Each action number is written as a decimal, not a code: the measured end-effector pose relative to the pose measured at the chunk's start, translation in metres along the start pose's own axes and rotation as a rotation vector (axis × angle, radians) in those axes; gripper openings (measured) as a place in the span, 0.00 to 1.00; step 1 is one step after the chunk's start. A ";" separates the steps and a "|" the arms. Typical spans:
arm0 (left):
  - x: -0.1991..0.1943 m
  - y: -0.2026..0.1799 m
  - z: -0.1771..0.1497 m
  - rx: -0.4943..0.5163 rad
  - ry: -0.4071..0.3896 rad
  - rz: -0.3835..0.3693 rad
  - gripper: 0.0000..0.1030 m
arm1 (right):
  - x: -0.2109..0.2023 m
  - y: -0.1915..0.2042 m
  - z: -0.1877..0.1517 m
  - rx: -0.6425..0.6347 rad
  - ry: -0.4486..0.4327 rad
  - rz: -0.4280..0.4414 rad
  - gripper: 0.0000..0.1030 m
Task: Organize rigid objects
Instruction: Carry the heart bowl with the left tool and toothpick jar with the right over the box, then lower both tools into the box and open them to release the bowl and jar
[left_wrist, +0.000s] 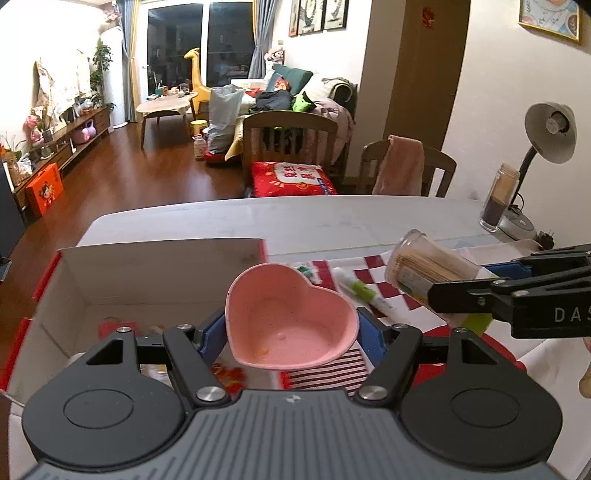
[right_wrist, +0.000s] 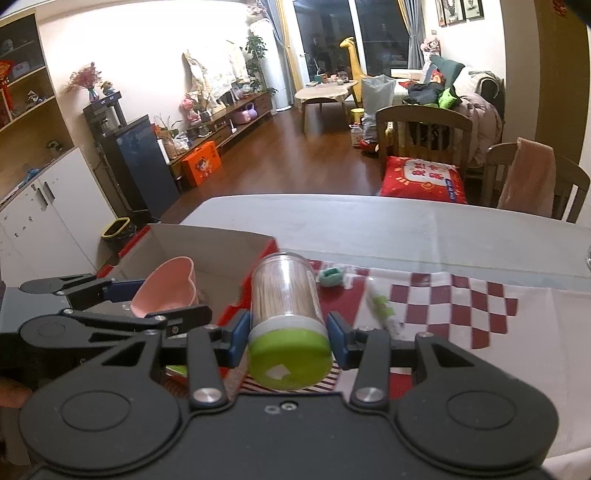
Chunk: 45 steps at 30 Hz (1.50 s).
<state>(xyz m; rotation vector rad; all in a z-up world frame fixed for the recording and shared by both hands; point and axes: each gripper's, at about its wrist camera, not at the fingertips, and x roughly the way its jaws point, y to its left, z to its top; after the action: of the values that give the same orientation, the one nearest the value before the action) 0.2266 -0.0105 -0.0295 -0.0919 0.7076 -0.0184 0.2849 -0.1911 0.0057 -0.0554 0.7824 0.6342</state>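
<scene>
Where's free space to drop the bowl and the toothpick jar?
The cardboard box floor behind the pink bowl looks mostly bare. The grey table beyond the checked cloth is bare too. Crowded: the cloth's left edge, with a tube and green clip.

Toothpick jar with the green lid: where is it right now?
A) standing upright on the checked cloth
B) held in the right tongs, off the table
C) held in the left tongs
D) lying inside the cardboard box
B: the toothpick jar sits clamped between the blue pads of the right tongs, lifted above the cloth, while the left tongs carry the pink heart bowl.
</scene>
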 end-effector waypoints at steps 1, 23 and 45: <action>-0.002 0.006 0.000 0.000 -0.001 0.003 0.70 | 0.001 0.004 0.001 -0.002 -0.001 0.000 0.43; 0.003 0.131 0.012 0.018 0.015 0.081 0.70 | 0.068 0.077 0.011 -0.033 0.040 -0.016 0.43; 0.103 0.191 0.024 0.023 0.190 0.065 0.70 | 0.178 0.131 0.016 -0.145 0.206 -0.062 0.43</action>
<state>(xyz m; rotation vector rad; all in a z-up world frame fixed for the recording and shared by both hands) 0.3178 0.1762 -0.0956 -0.0451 0.8994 0.0274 0.3179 0.0109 -0.0790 -0.2807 0.9284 0.6316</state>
